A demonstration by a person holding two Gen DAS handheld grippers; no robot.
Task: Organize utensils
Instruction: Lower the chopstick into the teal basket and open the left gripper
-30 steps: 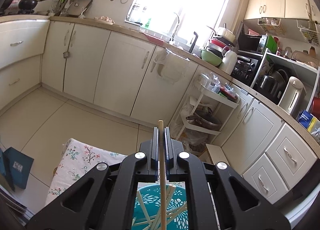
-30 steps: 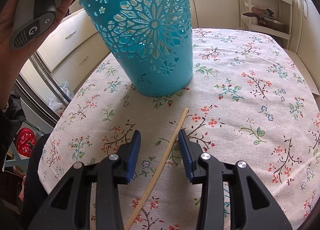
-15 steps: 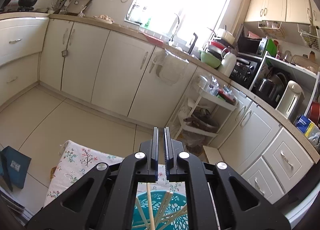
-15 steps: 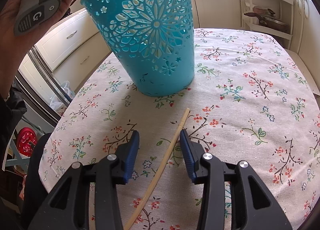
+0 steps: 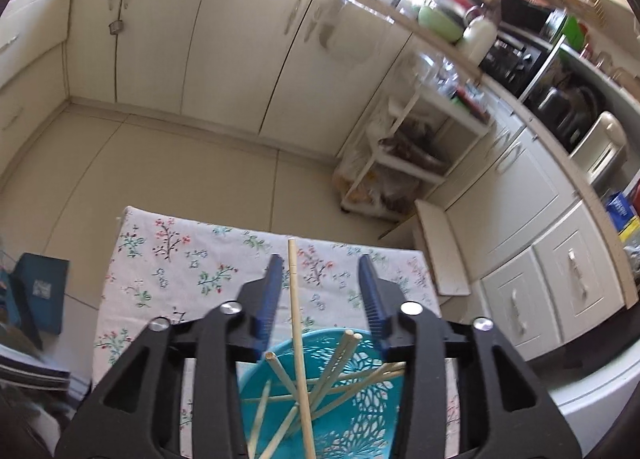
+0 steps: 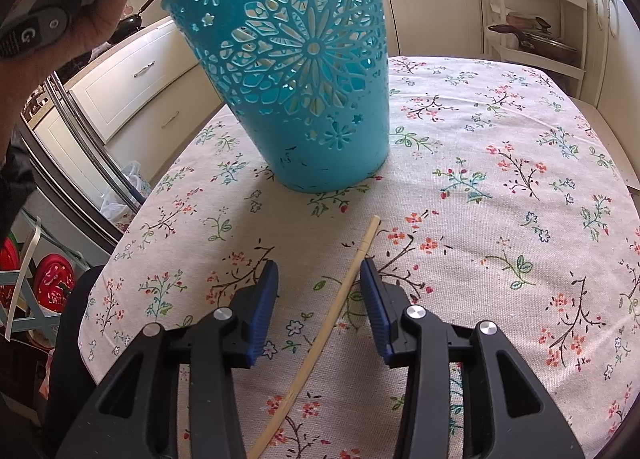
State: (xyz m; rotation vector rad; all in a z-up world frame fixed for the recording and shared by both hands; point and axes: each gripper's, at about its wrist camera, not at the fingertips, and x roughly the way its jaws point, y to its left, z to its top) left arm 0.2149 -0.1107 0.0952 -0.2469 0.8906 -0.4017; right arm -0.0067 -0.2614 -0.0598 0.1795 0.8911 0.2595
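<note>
Hovering above the teal basket (image 5: 362, 399), the left gripper (image 5: 320, 287) stood released, one chopstick (image 5: 297, 323) upright between its jaws; the right gripper (image 6: 320, 295) gaped around a tabletop chopstick (image 6: 332, 315).

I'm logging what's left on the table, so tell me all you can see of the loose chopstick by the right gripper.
The chopstick is a slim, pale stick that looks like bamboo or wood. It lies flat on the floral tablecloth, running diagonally between the open fingers of the right gripper, nearer the right finger; contact is unclear. Its far tip points toward the blue basket and stops short of it.
</note>
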